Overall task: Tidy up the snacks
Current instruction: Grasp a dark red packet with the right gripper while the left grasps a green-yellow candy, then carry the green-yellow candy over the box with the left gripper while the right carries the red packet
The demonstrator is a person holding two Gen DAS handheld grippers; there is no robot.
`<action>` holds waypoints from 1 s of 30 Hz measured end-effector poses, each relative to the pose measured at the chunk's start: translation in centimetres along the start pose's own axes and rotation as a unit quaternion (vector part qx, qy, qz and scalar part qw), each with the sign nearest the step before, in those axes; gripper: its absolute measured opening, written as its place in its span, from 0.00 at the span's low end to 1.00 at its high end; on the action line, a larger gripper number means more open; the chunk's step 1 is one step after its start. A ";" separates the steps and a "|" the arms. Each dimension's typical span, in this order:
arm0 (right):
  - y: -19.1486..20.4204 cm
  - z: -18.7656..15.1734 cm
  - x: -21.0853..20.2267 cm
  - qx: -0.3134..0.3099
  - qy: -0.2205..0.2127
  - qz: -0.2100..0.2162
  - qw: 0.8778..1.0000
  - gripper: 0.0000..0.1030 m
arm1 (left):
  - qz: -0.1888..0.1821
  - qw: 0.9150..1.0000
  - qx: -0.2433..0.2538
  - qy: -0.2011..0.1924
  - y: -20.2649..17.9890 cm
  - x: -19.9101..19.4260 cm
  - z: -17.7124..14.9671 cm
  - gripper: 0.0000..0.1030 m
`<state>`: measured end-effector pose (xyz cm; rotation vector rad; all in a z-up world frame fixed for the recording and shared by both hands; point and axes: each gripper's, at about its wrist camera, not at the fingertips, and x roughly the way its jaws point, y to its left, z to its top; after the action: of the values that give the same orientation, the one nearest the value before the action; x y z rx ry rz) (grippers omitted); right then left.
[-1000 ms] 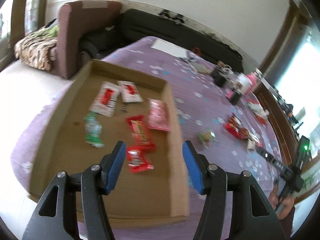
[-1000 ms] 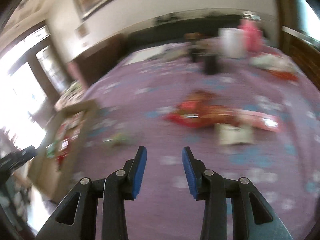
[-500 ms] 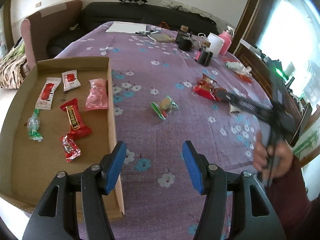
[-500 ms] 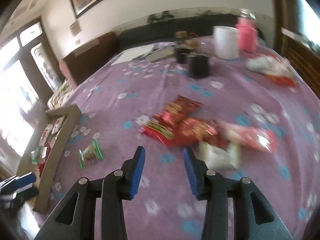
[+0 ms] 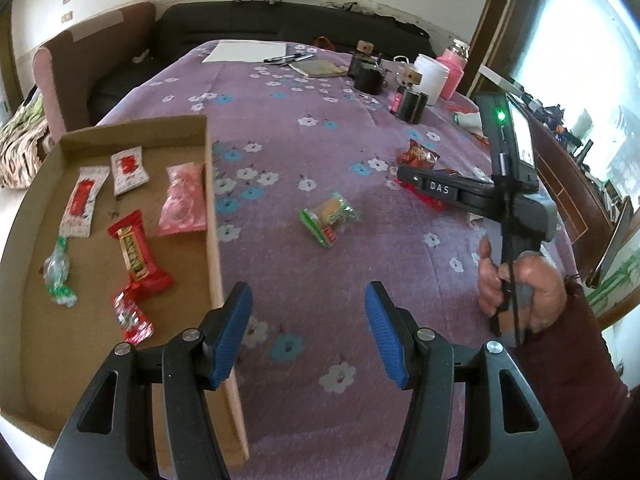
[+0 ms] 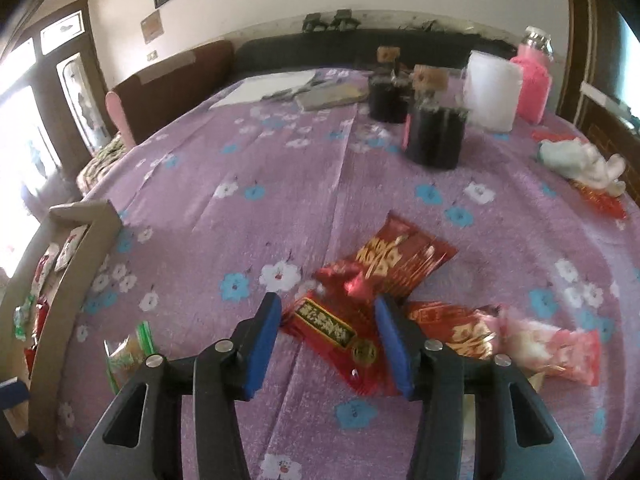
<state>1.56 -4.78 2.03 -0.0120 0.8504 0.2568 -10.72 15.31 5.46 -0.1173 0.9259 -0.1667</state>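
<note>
While the right gripper (image 6: 326, 320) hangs over the red snack packet (image 6: 332, 332) at lower centre, jaws closing with it between them, not pressing, the left gripper (image 5: 308, 320) stays apart and empty beside the cardboard tray (image 5: 214, 216) on the desk (image 5: 280, 128).

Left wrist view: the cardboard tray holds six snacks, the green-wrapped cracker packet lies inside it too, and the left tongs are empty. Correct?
Not quite. In the left wrist view the green-wrapped cracker packet lies out on the purple tablecloth, to the right of the cardboard tray and apart from its wall, not inside it. The rest stands: six snacks in the tray, and the left tongs are empty.
</note>
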 end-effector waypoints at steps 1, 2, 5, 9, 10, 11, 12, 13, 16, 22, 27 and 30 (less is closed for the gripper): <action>-0.1 0.0 0.0 0.004 0.008 0.012 1.000 0.23 | 0.000 1.000 0.003 0.003 -0.3 0.3 0.3 0.56; -0.3 0.0 0.0 0.015 0.021 0.024 0.999 0.23 | 0.001 1.000 0.008 0.005 -0.5 0.7 0.6 0.56; -0.9 -0.7 -0.5 0.040 0.036 0.040 0.998 0.23 | 0.005 1.000 0.021 0.010 -1.2 1.5 1.5 0.56; -1.7 -2.3 -1.9 0.062 0.051 0.060 0.995 0.23 | 0.010 0.999 0.044 0.026 -2.5 3.2 2.9 0.56; -1.8 -2.8 -2.3 0.064 0.051 0.062 0.995 0.23 | 0.011 0.998 0.049 0.030 -2.8 3.9 3.3 0.56; -1.8 -3.2 -2.7 0.064 0.049 0.063 0.995 0.23 | 0.013 0.998 0.055 0.036 -3.2 4.6 3.7 0.56; -1.9 -3.7 -3.1 0.063 0.046 0.064 0.995 0.23 | 0.014 0.997 0.059 0.041 -3.5 5.2 4.0 0.56; -2.0 -4.1 -3.3 0.062 0.043 0.065 0.995 0.23 | 0.015 0.997 0.061 0.046 -3.7 5.9 4.2 0.56; -1.8 -4.7 -4.0 0.059 0.036 0.065 0.995 0.24 | 0.023 0.996 0.061 0.066 -4.1 8.0 5.0 0.56; -2.0 -4.9 -4.2 0.061 0.035 0.070 0.995 0.25 | 0.063 0.991 0.088 0.081 -4.6 10.6 5.4 0.56; -2.0 -5.0 -4.4 0.056 0.037 0.069 0.995 0.26 | 0.061 0.992 0.085 0.069 -4.3 10.6 5.5 0.44; -1.6 -5.1 -4.5 0.046 0.036 0.060 0.996 0.27 | 0.061 0.992 0.086 0.063 -4.5 10.4 5.4 0.40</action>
<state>-4.69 -7.87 1.83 0.1176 0.9361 0.3313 -0.70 9.07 1.31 0.1103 1.0371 -0.1413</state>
